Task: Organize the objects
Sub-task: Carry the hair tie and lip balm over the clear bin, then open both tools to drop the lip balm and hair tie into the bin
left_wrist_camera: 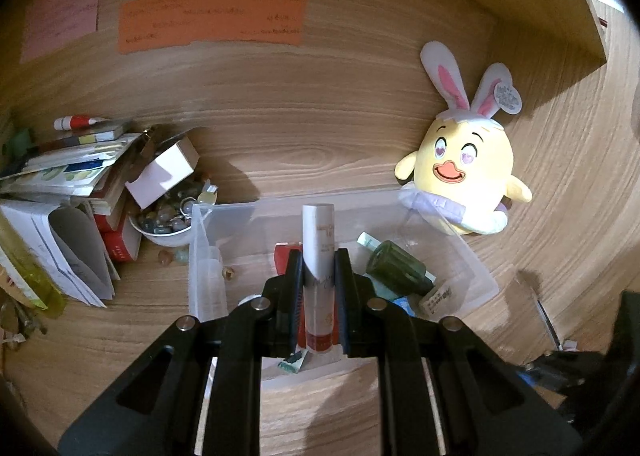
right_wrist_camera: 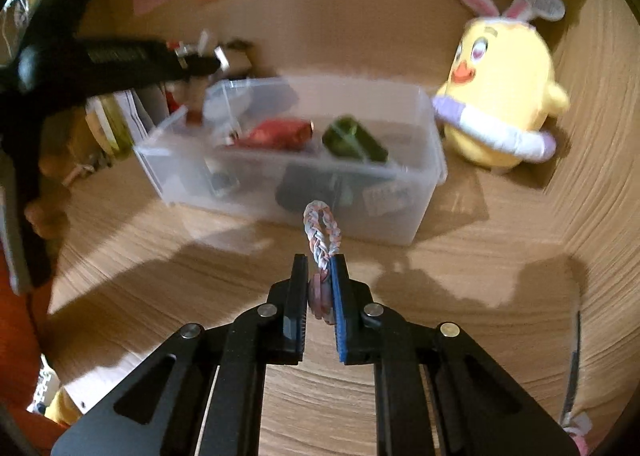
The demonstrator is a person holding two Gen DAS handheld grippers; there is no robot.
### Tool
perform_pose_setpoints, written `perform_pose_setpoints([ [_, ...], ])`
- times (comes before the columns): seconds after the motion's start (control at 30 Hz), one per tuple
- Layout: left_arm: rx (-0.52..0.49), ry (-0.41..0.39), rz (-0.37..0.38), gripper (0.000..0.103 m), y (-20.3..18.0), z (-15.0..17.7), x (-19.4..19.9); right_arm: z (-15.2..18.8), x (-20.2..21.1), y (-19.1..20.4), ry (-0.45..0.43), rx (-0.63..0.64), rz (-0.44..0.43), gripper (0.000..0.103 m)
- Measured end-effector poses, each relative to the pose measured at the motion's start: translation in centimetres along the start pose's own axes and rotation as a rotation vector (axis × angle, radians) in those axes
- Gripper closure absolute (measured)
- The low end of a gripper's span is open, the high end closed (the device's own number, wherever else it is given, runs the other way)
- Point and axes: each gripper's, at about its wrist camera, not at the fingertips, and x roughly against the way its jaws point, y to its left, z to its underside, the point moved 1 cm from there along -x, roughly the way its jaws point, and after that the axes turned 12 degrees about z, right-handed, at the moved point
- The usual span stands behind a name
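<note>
**Op A:** Wood-grain desk (left_wrist_camera: 328, 408) runs back to a wood panel with coloured paper notes (left_wrist_camera: 212, 22) stuck on it, and the clear plastic bin (left_wrist_camera: 204, 256) sits between the clutter of books and the yellow plush chick (left_wrist_camera: 464, 172). My left claw (left_wrist_camera: 319, 276) is clamped on a white tube with a red end (left_wrist_camera: 318, 256), poised over the bin.

**Op B:** My right claw (right_wrist_camera: 320, 280) is squeezed tight on a braided loop (right_wrist_camera: 322, 228), held above the bare desk just in front of the bin. How does your tube lie?

**Op A:** Its long axis runs along my fingers, white end pointing away towards the back panel, red end nearest the camera.

**Op B:** My loop's long axis also follows the fingers, rounded end sticking out towards the bin.

**Op A:** I'd say tip the tube level before letting go, so it lands lying beside the green bottle (left_wrist_camera: 396, 268) rather than on it.

**Op B:** Agreed; I judge I should carry my loop well over the near wall first, then release low, since it's light and could snag on the rim
</note>
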Motion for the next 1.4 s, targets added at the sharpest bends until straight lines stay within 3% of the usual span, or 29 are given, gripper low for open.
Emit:
perform_pose_setpoints([
  [0.33,0.023,0.046,0.003,0.089,1.0,0.7,-2.2,-4.8,2.8,-1.9,-0.16,-0.063,0.04,0.093],
  [0.6,0.007,0.055,0.013,0.089,0.9,1.0,-2.7,-7.9,2.3,-3.0,-0.208,-0.079,0.084,0.093],
  [0.87,-0.004,0.066,0.01,0.089,0.9,1.4,-3.1,-9.4,-0.6,-1.5,-0.174,-0.047,0.077,0.093],
  [1.3,-0.02,0.056,0.024,0.089,0.6,1.5,-2.3,-8.7,-6.0,-0.2,-0.055,-0.004,0.082,0.093],
  [1.4,-0.025,0.048,0.016,0.078,0.6,1.4,-2.1,-8.5,-6.5,-0.1,-0.037,0.005,0.084,0.093],
])
